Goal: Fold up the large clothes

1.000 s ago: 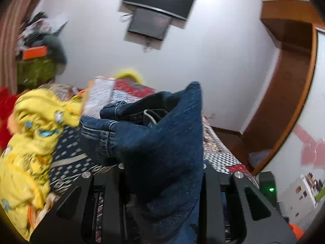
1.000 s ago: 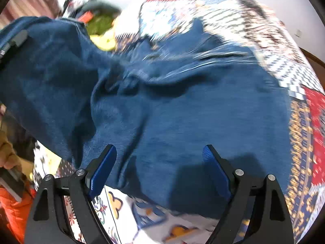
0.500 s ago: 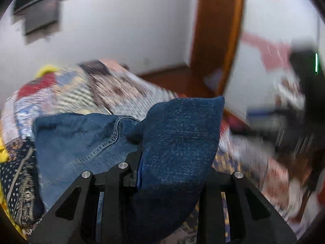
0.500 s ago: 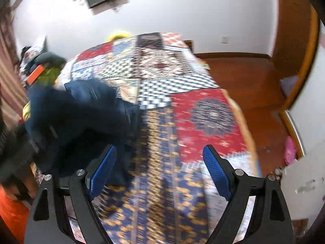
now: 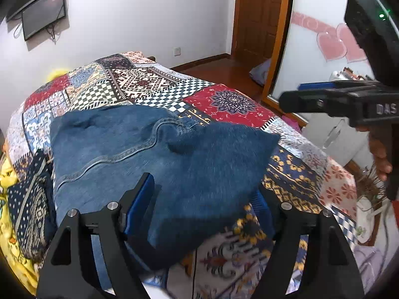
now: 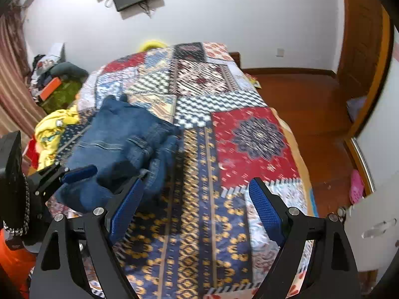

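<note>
Left wrist view: far left, a yellow garment [image 5: 10, 191] is cut by the frame edge, and a navy patterned cloth [image 5: 27, 211] sits partly under the jeans [image 5: 139, 149], type unclear. The jeans' near corner is motion-blurred and hides the inner face of the left gripper [image 5: 202, 199]'s right finger. Near end of the patchwork bedspread [image 5: 224, 102] drops out of frame below.

Jeans: dark blue denim, folded into a thick bundle, a stitched seam curving across the top, lying on the bedspread's left near part. The nearest corner sticks up between the left jaws.

Left gripper: jaws have just been opening, now wide; denim corner is between them, pads not pressing on it.

Right of that view, the right gripper [image 5: 306, 94] comes in side-on, fingers overlapping; a hand [image 5: 379, 154] on its handle is half cut off.

Right wrist view: left gripper [image 6: 74, 177] only partly visible at the left edge, one blue pad against the bundle. Jeans [image 6: 119, 139] are blurred here. Right gripper [image 6: 197, 204] jaws wide apart, holding nothing, only bedspread [image 6: 249, 137] between them
</note>
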Tool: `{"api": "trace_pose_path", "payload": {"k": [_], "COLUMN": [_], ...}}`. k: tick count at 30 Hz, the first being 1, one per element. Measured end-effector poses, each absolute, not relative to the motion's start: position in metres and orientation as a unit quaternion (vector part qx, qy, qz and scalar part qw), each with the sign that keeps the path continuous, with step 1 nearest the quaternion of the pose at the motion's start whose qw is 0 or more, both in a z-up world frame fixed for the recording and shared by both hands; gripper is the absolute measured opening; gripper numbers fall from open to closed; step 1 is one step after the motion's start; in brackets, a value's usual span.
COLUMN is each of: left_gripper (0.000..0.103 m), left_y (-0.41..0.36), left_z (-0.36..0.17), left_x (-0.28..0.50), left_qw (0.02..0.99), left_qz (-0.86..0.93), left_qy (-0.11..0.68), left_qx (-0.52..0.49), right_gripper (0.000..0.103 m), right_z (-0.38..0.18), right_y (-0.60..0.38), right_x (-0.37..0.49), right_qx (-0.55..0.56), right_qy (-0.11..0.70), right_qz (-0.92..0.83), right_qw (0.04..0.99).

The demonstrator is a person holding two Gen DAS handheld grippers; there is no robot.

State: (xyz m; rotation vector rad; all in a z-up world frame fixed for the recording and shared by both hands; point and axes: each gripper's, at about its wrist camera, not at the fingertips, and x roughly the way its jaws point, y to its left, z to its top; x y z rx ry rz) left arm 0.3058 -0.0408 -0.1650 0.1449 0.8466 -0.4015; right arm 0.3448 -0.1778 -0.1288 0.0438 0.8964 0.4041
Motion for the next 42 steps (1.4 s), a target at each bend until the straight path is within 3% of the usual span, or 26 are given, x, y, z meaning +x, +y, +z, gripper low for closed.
{"api": "trace_pose_path", "payload": {"k": [4,7,9,17,23,36,42], "left_gripper": [0.078,0.091,0.094,0.094,0.095,0.095,0.094], "left_y": [-0.017,0.007,0.02,0.065,0.08,0.092,0.111], "left_z": [-0.142,-0.125,-0.123,-0.177,-0.204,-0.167,-0.174], "left_x": [0.29,0.284,0.284,0.292,0.275,0.27,0.296], "left_qw": [0.903,0.92,0.929,0.898,0.889,0.91,0.903], "left_qz": [-0.172,-0.144,-0.113,-0.052,-0.058,-0.04,-0.015], "left_qy": [0.388,0.36,0.348,0.437,0.455,0.413,0.429], "left_qx": [0.061,0.051,0.055,0.025,0.002,0.016,-0.033], "right_gripper": [0.085,0.085,0.085,0.085,0.085,0.086,0.086], "right_z": [-0.123,-0.123,-0.126,-0.179,-0.207,-0.169,-0.175], "right_y": [-0.157,-0.135,-0.122,-0.097,-0.119,-0.116,-0.095], "right_x": [0.342,0.342,0.342,0.351,0.348,0.347,0.374], "right_qx": [0.011,0.006,0.0,-0.015,0.009,-0.02,-0.025], "right_qy": [0.417,0.412,0.413,0.479,0.521,0.471,0.469], "right_qz": [0.222,0.246,0.261,0.27,0.258,0.263,0.272], "right_qw": [0.882,0.877,0.873,0.835,0.813,0.841,0.84]}}
